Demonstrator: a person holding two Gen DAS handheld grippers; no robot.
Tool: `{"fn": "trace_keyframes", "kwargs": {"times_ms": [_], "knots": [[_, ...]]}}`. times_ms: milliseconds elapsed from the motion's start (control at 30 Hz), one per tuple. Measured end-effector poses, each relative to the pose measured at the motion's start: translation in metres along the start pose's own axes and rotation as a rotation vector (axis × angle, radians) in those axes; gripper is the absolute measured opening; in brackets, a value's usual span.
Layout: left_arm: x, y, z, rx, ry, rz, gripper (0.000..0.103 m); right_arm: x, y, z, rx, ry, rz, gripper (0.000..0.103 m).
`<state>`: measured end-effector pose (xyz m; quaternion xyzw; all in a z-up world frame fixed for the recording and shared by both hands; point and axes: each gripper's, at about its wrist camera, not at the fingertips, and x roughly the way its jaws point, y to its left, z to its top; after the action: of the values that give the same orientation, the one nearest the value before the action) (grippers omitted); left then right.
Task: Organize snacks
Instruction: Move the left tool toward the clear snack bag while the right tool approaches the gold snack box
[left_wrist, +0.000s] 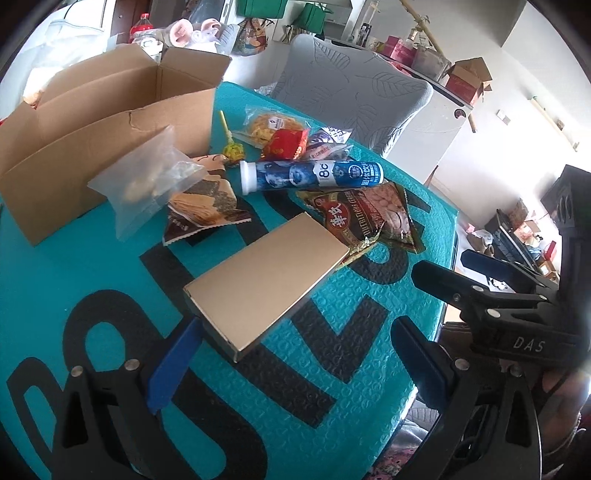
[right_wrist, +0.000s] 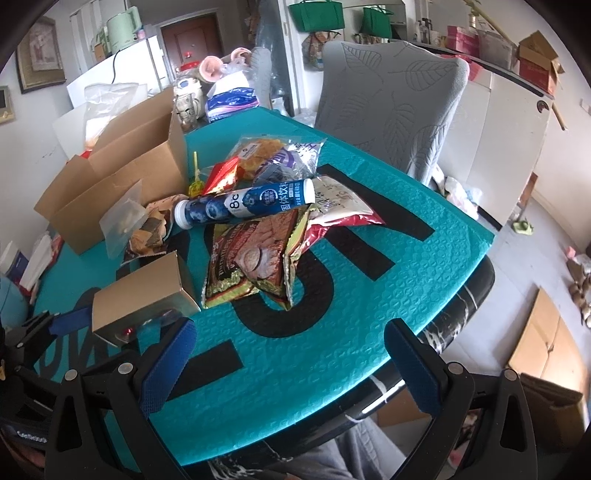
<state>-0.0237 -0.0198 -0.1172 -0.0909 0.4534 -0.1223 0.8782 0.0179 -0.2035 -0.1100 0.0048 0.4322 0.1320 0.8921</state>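
We: left gripper (left_wrist: 291, 363) wide at gold box (left_wrist: 266, 280) | right gripper (right_wrist: 291, 369) wide, idle | box stiff, slick, prob. light – pinch long sides.

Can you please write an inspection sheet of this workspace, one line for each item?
Surface: teal mat with black letters.
Job's things: open cardboard box; gold box, blue tube, snack packets and a lollipop lying beside it.
Clutter: clear plastic bag against the cardboard box.
Grippers: left gripper open, its jaws either side of the gold box's near end; right gripper open, empty.
Cables: nothing seen on the mat.
Surroundings: grey chair, cluttered shelves.
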Motion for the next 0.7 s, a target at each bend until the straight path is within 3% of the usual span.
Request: {"fn": "trace_keyframes", "kwargs": {"times_ms": [367, 500, 700], "knots": [[0.000, -0.005, -0.006, 0.007, 0.014, -0.014, 0.103, 0.001, -0.007, -0.002, 0.021, 0.003, 0.005, 0.103], [-0.010, 0.007, -0.006, -0.004, -0.005, 0.052, 0.103, 0.003, 0.001, -0.002, 0.009, 0.009, 0.058, 0.103], [-0.036, 0.035, -0.009, -0.008, -0.057, 0.212, 0.103, 0.008, 0.031, 0.000, -0.053, 0.012, 0.138, 0.103]]}}
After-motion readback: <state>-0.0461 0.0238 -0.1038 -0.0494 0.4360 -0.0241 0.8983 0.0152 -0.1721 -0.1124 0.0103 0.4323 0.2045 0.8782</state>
